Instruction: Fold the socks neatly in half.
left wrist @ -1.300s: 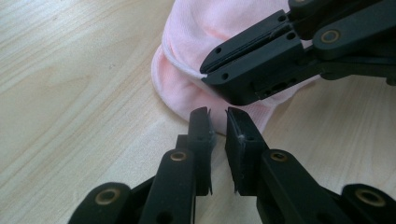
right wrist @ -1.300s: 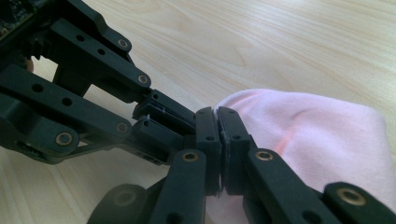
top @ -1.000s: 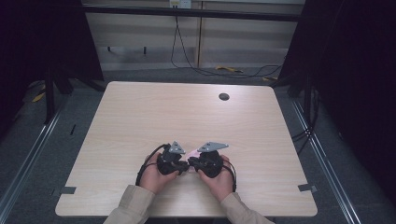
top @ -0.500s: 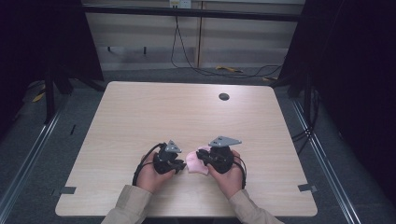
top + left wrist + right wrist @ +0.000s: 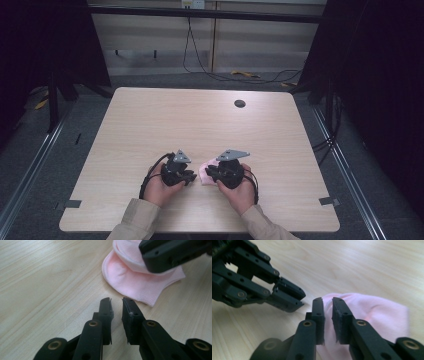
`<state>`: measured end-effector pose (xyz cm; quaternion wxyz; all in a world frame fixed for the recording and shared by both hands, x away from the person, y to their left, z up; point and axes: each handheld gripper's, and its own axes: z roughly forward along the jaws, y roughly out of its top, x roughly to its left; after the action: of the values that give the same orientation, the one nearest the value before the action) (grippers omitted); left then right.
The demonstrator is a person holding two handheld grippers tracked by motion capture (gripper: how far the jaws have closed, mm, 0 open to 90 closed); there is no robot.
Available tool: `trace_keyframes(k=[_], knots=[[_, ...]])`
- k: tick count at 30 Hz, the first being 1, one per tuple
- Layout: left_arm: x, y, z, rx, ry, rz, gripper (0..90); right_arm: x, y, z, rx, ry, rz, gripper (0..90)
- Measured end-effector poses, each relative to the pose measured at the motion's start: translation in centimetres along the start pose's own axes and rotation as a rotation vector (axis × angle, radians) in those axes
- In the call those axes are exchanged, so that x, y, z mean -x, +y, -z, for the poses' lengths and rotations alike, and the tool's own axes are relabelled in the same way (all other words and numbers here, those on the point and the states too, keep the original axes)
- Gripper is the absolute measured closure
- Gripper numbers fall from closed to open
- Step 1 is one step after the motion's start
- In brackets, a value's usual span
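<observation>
Pink cloth (image 5: pixel 205 173) lies flat on wooden table (image 5: pixel 200 125), near its front edge, folded over on itself. Left gripper (image 5: pixel 116 305) just beside cloth, tips apart from it, jaws almost together with thin gap, nothing between. Right gripper (image 5: pixel 327 306) sits over cloth's folded edge, jaws have just been opening a bit, narrow slit, no fabric pinched as far as I can see. Small dark grommet (image 5: pixel 239 103) far back from cloth.
</observation>
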<state>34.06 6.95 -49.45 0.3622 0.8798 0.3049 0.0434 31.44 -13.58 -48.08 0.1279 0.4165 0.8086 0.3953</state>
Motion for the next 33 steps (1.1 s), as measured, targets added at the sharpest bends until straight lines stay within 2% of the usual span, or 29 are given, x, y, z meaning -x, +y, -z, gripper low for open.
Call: trace_keyframes(k=[1, 3, 5, 8, 12, 16, 19, 22, 26, 29, 33], knots=[[0.0, 0.0, 0.0, 0.001, 0.001, 0.002, 77.8, -0.1, -0.1, -0.2, -0.009, -0.013, 0.007, 74.9], [0.1, -0.1, -0.1, 0.001, 0.000, 0.004, 77.8, -0.1, -0.3, -0.6, -0.028, -0.030, 0.027, 79.9], [0.1, 0.0, -0.1, 0.000, -0.002, -0.003, 77.8, 0.0, -0.6, -0.8, -0.037, -0.038, 0.025, 87.4], [0.2, 0.1, -0.2, -0.003, -0.004, -0.014, 77.8, 0.1, -0.4, -0.6, -0.043, -0.036, 0.011, 88.7], [0.3, 0.1, -0.3, 0.003, -0.006, -0.016, 77.9, 0.1, 0.1, 0.1, -0.018, -0.018, -0.005, 89.0], [0.3, 0.2, -0.4, 0.002, -0.004, -0.021, 78.3, -0.5, 0.8, 0.6, 0.017, 0.011, -0.001, 88.9], [0.2, 0.1, -0.4, 0.005, -0.010, -0.016, 78.6, -0.9, 0.8, 0.1, 0.010, 0.027, 0.006, 88.9], [0.2, 0.1, -0.4, 0.010, -0.010, -0.010, 79.8, -1.0, 0.2, -0.8, -0.006, 0.056, -0.003, 88.8], [0.0, 0.0, -0.4, 0.015, -0.013, -0.011, 82.5, -1.4, -0.6, -1.7, -0.028, 0.069, 0.000, 88.9], [0.0, 0.1, -0.4, 0.011, -0.016, -0.010, 83.0, -1.5, -0.6, -1.7, -0.026, 0.078, 0.002, 88.4], [-0.1, 0.0, -0.2, 0.008, -0.012, 0.008, 82.9, -1.1, -0.3, -1.2, 0.000, 0.087, 0.004, 80.9]])
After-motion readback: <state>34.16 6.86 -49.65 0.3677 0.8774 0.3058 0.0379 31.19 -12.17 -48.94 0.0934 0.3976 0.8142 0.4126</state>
